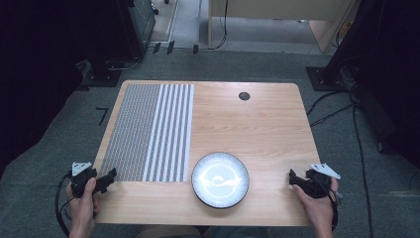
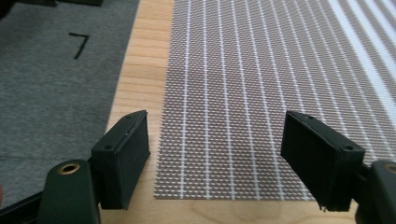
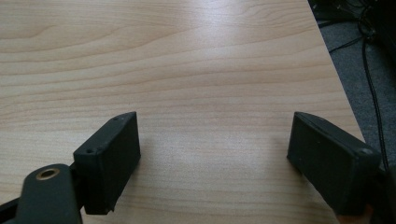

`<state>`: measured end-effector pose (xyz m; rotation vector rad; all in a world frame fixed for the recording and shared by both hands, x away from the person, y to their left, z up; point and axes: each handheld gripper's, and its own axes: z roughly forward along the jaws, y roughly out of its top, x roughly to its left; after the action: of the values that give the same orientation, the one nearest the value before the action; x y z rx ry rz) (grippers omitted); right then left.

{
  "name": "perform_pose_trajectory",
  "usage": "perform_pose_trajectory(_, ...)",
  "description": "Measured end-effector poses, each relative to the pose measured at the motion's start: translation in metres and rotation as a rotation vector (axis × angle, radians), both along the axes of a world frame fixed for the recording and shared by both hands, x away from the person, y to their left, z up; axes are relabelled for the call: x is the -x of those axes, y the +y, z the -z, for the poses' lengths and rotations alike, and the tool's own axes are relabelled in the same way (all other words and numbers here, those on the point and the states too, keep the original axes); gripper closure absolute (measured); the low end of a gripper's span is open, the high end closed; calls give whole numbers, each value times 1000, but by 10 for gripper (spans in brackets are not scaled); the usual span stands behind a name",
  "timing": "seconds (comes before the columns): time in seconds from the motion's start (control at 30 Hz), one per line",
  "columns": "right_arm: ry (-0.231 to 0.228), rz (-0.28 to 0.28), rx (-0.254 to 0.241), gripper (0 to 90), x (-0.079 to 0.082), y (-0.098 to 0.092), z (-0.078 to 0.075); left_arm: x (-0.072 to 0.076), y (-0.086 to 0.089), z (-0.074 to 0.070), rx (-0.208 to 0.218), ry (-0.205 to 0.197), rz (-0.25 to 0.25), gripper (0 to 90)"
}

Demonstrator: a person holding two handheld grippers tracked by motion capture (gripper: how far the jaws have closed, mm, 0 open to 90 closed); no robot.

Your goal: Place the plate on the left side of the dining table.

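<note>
Pale wood grain runs across the table (image 1: 257, 124), and you've got both hands parked at its near corners. Your left gripper (image 1: 110, 176) sits at the near left edge, jaws spread wide with nothing between them, and in the left gripper view those jaws hang just above the near edge of the woven placemat (image 2: 261, 93). That mat (brown mesh on one half, broad white stripes on the other) covers the left part of the table, from the far edge most of the way toward you. Over on the other side, your right gripper (image 1: 292, 179) rests at the near right corner, jaws equally wide apart and holding nothing; the right gripper view has only bare wood between them, with the table's right edge and grey carpet (image 3: 355, 60) just beyond. The plate (image 1: 220, 179), dark-rimmed with a glossy pale centre catching the light, sits near the front edge between your two hands, just right of the mat's striped side and well apart from both grippers. A small dark round grommet (image 1: 244, 95) sits near the far edge
</note>
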<state>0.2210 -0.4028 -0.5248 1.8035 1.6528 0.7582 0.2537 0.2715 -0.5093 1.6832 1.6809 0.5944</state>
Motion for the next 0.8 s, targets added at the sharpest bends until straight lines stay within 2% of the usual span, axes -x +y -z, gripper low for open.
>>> perform_pose_trajectory(0.07,1,-1,1,163,0,0,0,1,-2,-4,9,-7,6,233)
perform_pose_trajectory(0.13,2,-1,1,151,0,0,0,1,-6,-6,-3,-14,19,205)
perform_pose_trajectory(0.4,-12,55,-29,146,1,-2,-6,-2,-23,-8,-10,-14,43,206)
perform_pose_trajectory(0.47,-28,63,-32,146,2,-2,-8,-3,-29,-10,-18,-16,54,206)
perform_pose_trajectory(0.57,-55,81,-71,148,4,0,-15,-2,-37,-12,-33,-24,66,206)
perform_pose_trajectory(0.63,-78,72,-85,149,4,3,-22,-3,-44,-14,-45,-20,75,206)
perform_pose_trajectory(0.67,-80,67,-52,150,0,6,-26,-5,-48,-15,-51,-16,82,206)
perform_pose_trajectory(0.8,-73,48,-42,149,-5,8,-33,-8,-59,-23,-73,-30,106,204)
